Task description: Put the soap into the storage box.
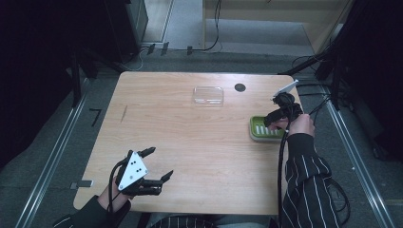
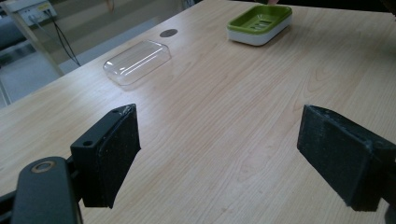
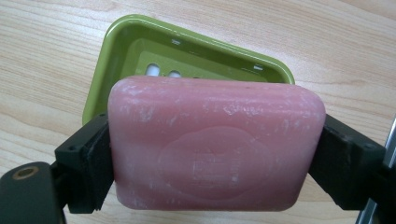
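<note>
Right gripper (image 3: pixel 215 154): jaws clamped on the two short ends of a pink rounded rectangular soap bar (image 3: pixel 215 144); both black pads press flat against the bar.
Soap bar position: held above the green plastic soap dish with white base (image 3: pixel 140 51), whose slotted inner tray is partly visible behind the bar; whether the bar touches the dish cannot be told.
Soap bar marking: an oval embossed stamp on the broad face, with worn characters inside that cannot be read; whitish scuffs along the edges.
Right gripper location, high view: right gripper (image 1: pixel 272 119) over the soap dish (image 1: pixel 259 134) near the right edge of the light wooden table (image 1: pixel 190 142), held by a hand in a striped sleeve.
Left gripper (image 2: pixel 219 149): jaws spread wide, holding nothing; bare tabletop between the pads.
Left gripper location, high view: left gripper (image 1: pixel 159 164) at the near left of the table, well apart from the dish.
Clear rectangular plastic lid (image 1: pixel 208 95): lies alone toward the far edge, beside a dark round disc (image 1: pixel 240 87) set in the tabletop.
Labels: no legible writing on dish or lid.
</note>
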The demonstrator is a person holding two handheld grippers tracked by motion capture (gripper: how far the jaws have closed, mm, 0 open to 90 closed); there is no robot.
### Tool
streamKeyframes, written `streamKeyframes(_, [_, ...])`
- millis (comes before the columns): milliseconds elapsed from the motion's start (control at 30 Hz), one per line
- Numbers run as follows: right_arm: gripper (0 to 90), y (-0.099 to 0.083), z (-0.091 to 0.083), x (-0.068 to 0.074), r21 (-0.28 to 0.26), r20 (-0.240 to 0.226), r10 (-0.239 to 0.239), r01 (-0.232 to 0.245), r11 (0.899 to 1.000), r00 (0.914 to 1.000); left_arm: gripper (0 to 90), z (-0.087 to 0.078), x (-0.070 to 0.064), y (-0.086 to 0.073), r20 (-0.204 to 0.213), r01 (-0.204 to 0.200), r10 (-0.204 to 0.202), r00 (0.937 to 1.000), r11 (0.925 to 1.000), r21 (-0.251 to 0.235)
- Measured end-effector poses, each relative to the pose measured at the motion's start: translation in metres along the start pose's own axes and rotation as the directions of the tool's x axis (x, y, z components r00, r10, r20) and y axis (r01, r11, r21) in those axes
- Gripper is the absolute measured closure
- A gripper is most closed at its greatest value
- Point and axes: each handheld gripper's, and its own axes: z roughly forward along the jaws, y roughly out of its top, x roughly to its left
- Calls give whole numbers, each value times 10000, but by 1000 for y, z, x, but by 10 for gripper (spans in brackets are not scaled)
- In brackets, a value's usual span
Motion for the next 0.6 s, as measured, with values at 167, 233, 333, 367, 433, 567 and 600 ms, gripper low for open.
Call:
streamKeyframes(167, [130,0,2,1,15,-53,108,-108,9999,9999,140,0,0,0,-13,2,-2,10000,10000,24])
streamKeyframes(233, [130,0,2,1,14,-63,156,-156,9999,9999,140,0,0,0,9,-5,5,10000,10000,25])
streamKeyframes(333, [130,1,3,1,-14,-58,180,-181,9998,9998,140,0,0,0,7,-26,26,10000,10000,42])
streamKeyframes(367, [130,1,4,1,20,-36,173,-173,9998,9998,140,0,0,0,-1,-38,38,10000,10000,42])
streamKeyframes(433, [130,1,5,1,33,-38,168,-168,9999,9999,140,0,0,0,3,-25,25,10000,10000,29])
streamKeyframes(567, [130,2,8,1,70,-80,212,-212,9998,9997,140,0,0,0,1,-15,15,10000,10000,25])
streamKeyframes(600, [130,3,8,1,70,-75,215,-214,9997,9997,140,0,0,0,2,-32,32,10000,10000,42])
